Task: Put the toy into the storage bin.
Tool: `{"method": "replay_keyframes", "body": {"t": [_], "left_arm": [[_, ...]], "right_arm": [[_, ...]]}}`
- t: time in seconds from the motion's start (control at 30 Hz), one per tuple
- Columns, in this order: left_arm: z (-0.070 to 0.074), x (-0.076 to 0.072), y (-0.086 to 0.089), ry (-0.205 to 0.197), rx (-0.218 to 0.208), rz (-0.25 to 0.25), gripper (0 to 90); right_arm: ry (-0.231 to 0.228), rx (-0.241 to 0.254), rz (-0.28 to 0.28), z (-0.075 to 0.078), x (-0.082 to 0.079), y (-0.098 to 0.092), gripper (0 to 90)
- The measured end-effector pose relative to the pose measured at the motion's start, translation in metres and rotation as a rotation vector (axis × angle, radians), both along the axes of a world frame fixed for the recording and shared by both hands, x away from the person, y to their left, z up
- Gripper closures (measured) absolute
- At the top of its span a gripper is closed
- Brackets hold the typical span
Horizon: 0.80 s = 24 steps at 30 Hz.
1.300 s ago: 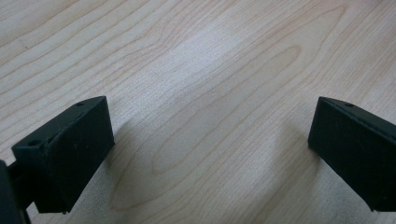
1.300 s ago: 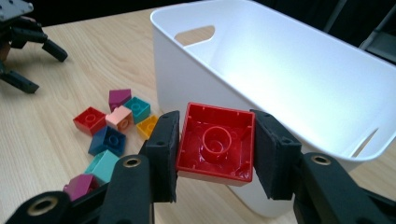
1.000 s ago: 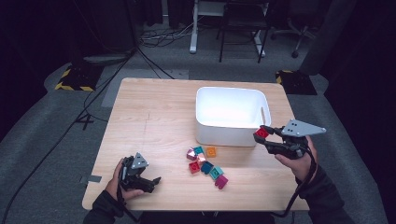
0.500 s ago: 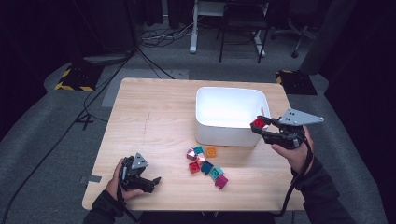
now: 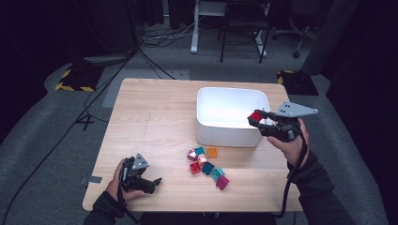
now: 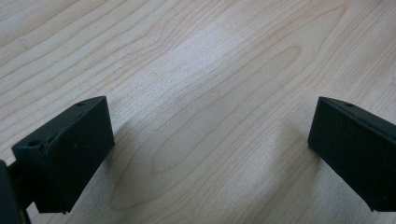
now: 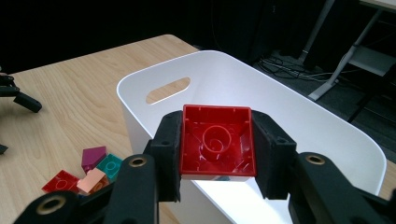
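A red brick (image 5: 256, 115) is held hollow underside toward the camera in the right gripper view (image 7: 218, 142). My right gripper (image 5: 257, 120) (image 7: 217, 156) is shut on it, its jaws having just closed a little tighter on its two sides. It hovers over the right front corner of the white bin (image 5: 225, 133), just above the rim (image 7: 154, 74). My left gripper (image 5: 151, 183) rests low at the table's front left. Its jaws are open over bare wood (image 6: 210, 154), with nothing between them.
Several loose bricks (image 5: 206, 164) in red, teal, pink and orange lie in front of the bin, also seen low at the left of the right gripper view (image 7: 93, 170). Inside, the bin looks bare. Chairs and desk legs stand beyond the wooden table (image 5: 155, 117).
My right gripper has carried the red brick left and slightly up, from beside the bin's right front corner to over its rim. The left gripper has stayed put.
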<state>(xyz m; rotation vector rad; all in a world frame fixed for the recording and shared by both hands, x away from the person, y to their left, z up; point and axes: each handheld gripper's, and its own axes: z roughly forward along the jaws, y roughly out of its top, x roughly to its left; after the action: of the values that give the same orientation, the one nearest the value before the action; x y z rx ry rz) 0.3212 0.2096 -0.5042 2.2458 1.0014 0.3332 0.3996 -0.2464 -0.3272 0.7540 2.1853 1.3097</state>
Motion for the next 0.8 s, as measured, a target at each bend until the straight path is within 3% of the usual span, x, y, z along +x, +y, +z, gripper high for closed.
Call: {"method": "replay_keyframes", "body": {"t": [0.43, 0.8], "left_arm": [[0.0, 0.0, 0.0, 0.0, 0.0, 0.0, 0.5], [0.0, 0.0, 0.0, 0.002, -0.001, -0.001, 0.5]], "right_arm": [[0.008, -0.027, -0.027, -0.004, 0.02, 0.008, 58.9], [0.046, -0.027, -0.063, -0.013, 0.04, 0.015, 58.9]]}}
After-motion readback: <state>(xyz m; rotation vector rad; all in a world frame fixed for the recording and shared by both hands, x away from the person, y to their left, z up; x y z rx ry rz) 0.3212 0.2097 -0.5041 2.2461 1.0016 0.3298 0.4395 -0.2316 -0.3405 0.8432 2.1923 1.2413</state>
